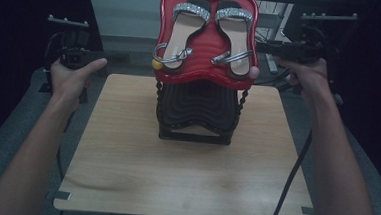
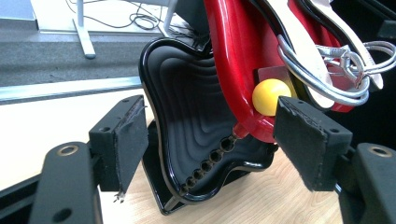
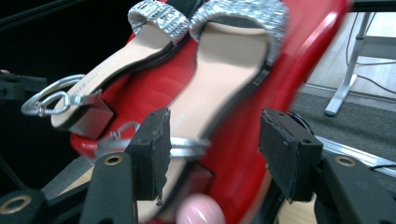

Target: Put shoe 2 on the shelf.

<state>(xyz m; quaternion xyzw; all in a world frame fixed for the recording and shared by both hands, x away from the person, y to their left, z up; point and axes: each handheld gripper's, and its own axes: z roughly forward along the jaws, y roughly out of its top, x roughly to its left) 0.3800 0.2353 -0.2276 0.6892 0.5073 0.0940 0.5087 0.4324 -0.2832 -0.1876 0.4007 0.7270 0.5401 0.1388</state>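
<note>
A pair of sandals (image 1: 210, 18) with glittery silver straps lies on the tilted red upper tray (image 1: 208, 51) of a small rack, above its black lower tray (image 1: 198, 105). A yellow ball (image 1: 157, 64) and a pink ball (image 1: 254, 72) tip the red tray's lower corners. My left gripper (image 1: 89, 57) is held left of the rack, open and empty; its view looks past the jaws at the black tray (image 2: 187, 116) and yellow ball (image 2: 270, 95). My right gripper (image 1: 265, 48) is at the red tray's right edge. It (image 3: 217, 135) is open, with the near sandal (image 3: 219, 79) and red tray (image 3: 289, 70) ahead, blurred.
The rack stands at the back middle of a light wooden table (image 1: 174, 176). Grey carpet surrounds the table. White desk legs (image 2: 84, 32) and loose cables lie on the floor behind. Cables trail from both grippers along the table's sides.
</note>
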